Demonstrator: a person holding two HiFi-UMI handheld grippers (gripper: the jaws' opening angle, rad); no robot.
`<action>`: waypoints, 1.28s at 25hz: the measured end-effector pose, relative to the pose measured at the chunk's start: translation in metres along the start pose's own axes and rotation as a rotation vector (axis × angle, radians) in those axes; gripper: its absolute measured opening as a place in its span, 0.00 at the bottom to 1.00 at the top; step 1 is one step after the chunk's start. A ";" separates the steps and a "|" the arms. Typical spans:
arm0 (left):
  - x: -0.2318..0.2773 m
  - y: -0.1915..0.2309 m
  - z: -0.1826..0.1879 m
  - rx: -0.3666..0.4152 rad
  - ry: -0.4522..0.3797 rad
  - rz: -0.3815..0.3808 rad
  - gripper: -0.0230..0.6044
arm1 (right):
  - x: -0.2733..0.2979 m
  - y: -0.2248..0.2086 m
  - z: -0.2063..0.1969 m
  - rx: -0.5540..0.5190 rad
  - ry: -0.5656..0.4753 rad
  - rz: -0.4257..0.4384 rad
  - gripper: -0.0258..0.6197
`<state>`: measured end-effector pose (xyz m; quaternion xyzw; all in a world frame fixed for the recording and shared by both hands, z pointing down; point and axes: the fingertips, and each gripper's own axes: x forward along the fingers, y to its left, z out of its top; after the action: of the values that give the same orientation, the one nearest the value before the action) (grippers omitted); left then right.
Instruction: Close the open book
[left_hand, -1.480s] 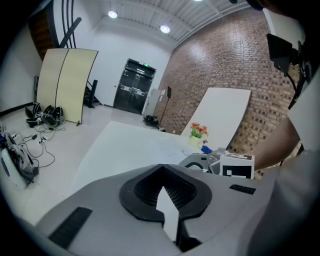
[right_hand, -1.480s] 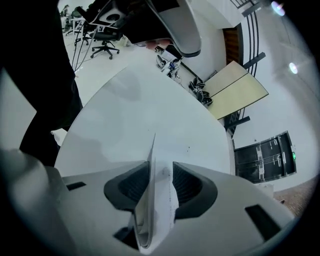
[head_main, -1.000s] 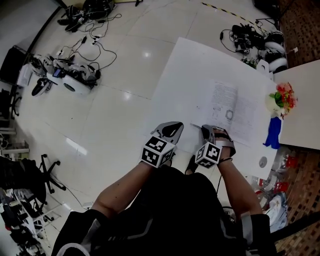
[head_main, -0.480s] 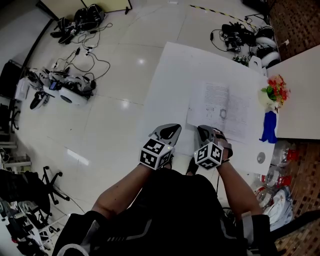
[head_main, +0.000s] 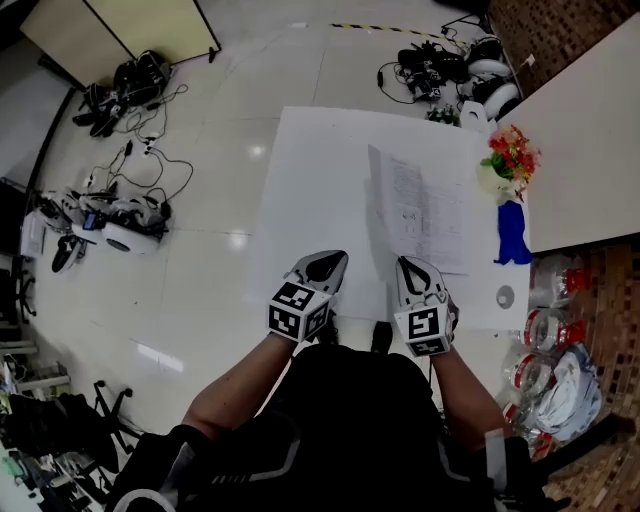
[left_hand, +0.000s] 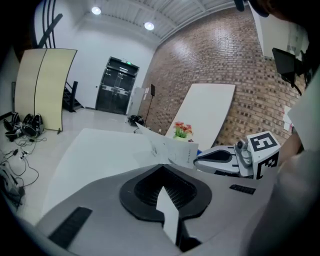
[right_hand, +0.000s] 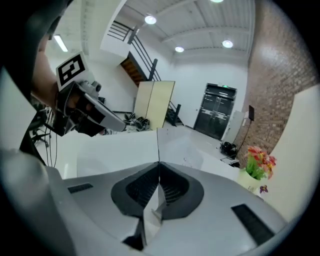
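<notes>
Clamping the book page over the white table, right tongs just closed; left tongs closed too.

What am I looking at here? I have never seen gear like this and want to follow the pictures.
There is no robot: a person holds a two-jawed hand tool in each hand, and the marker cubes are part of them. The head view looks down from the person's head on the left gripper and right gripper; the other two views come from cameras riding on each tool. On the white table lies an open white printed book, near a white vase of red and yellow flowers and a blue object. The right jaws have just been closing and now pinch one thin page, lifted upright. The left jaws look shut, with nothing clearly held.
</notes>
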<state>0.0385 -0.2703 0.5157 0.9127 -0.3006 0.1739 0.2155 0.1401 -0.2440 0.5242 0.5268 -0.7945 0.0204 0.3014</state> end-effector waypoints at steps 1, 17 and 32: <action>0.005 -0.006 0.002 0.009 0.003 -0.014 0.03 | -0.006 -0.009 -0.004 0.042 -0.010 -0.024 0.05; 0.068 -0.080 0.006 0.098 0.109 -0.134 0.03 | -0.045 -0.100 -0.138 0.729 -0.007 -0.226 0.05; 0.090 -0.092 0.000 0.054 0.135 -0.145 0.03 | -0.063 -0.124 -0.193 1.115 0.042 -0.180 0.05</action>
<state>0.1637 -0.2461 0.5292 0.9236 -0.2136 0.2271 0.2229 0.3501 -0.1800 0.6150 0.6716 -0.6091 0.4218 -0.0063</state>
